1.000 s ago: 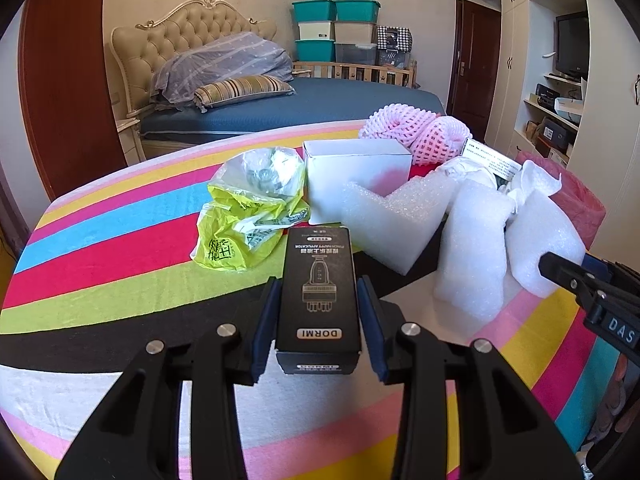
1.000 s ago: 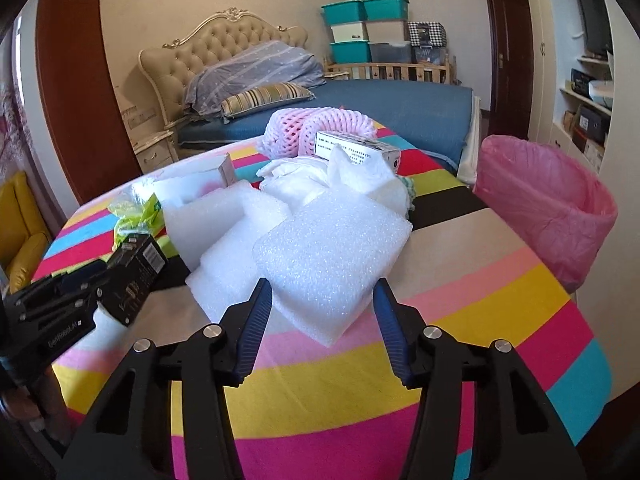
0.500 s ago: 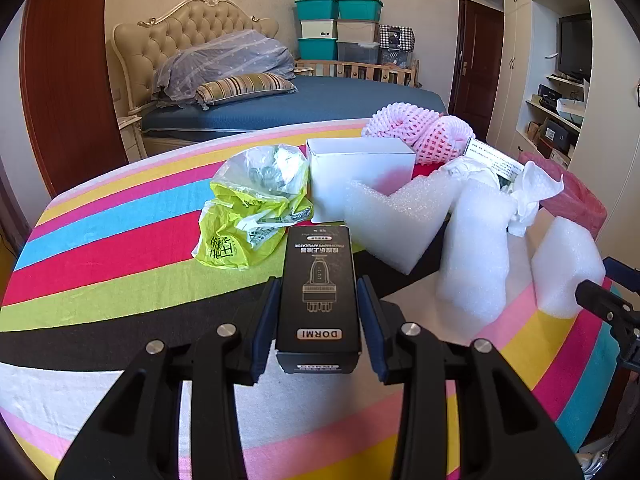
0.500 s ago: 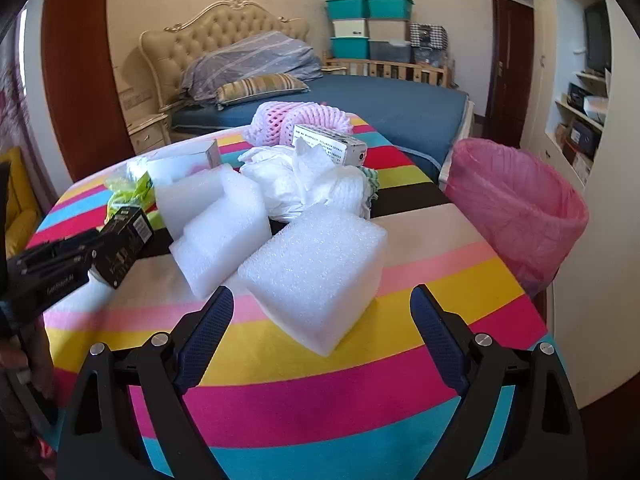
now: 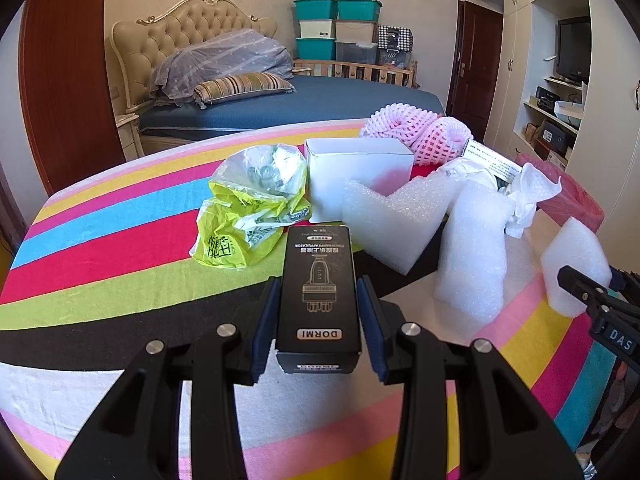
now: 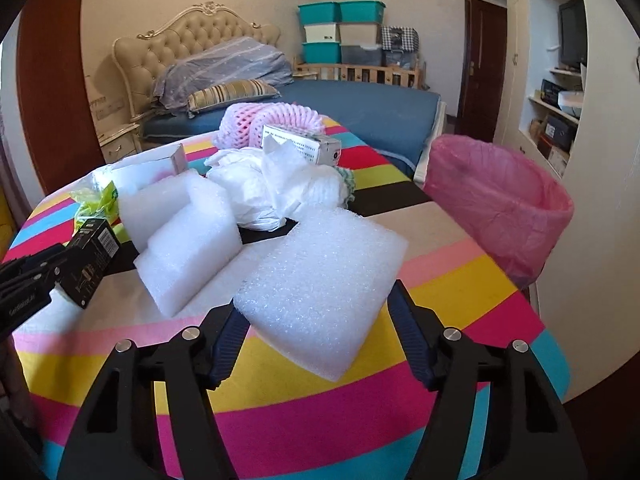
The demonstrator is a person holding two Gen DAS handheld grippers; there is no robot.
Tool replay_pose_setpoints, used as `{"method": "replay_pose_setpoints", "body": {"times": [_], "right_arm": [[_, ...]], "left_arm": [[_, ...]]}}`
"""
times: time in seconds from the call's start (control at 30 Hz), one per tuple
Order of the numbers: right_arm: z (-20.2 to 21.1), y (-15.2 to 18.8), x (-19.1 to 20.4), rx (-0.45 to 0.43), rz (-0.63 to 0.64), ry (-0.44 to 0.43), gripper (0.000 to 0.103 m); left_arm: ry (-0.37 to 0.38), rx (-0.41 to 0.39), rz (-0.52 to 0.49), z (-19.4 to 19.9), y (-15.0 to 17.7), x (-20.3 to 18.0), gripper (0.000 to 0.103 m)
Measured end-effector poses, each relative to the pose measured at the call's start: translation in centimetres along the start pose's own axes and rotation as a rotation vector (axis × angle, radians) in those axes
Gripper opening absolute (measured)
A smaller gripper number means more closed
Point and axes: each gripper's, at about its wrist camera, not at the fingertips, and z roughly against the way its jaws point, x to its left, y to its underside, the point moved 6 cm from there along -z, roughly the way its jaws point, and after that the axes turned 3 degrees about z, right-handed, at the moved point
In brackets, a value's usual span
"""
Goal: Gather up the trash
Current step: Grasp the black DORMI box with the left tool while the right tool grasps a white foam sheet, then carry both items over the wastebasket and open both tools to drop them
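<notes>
Left wrist view: the left gripper (image 5: pixel 318 312) clamps one black box (image 5: pixel 318 284), long axis pointing away, above the striped table (image 5: pixel 100 256); bare cloth lies left.

Right wrist view: the right gripper (image 6: pixel 316 332), jaws just closing, straddles one foam block (image 6: pixel 320 284) near the table's edge; whether its pads press, I cannot tell; one pink bin (image 6: pixel 500 200) stands beyond.

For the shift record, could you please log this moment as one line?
left gripper: shut on black box | right gripper: jaws just closing, pads against foam block | pink bin: beside table
</notes>
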Motion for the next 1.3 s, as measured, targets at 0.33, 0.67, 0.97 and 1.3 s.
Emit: {"method": "replay_pose_setpoints", "body": {"times": [0.33,0.67,0.97,1.3], "right_arm": [[2.0,0.0,0.1,-0.069,0.050,-0.070,0.064],[2.4,0.5,-0.7,-0.094,0.034,-0.111,0.064],[3.3,0.5,-2.1,-0.131,0.012,-0.127,0.064],[4.7,0.4,-4.5,-0.174,-0.008,-0.136,0.064]], "left_arm": [[0.025,-0.042,0.006,1.1,0.1,0.0,0.038],[0.056,-0.087,-0.029,3.3,0.7,-1.8,0.038],[0.097,-0.148,-0.094,5.5,0.3,-4.8,0.038],[0.163,-0.130,-0.177,5.6,-0.1,-9.3,0.038]]}}
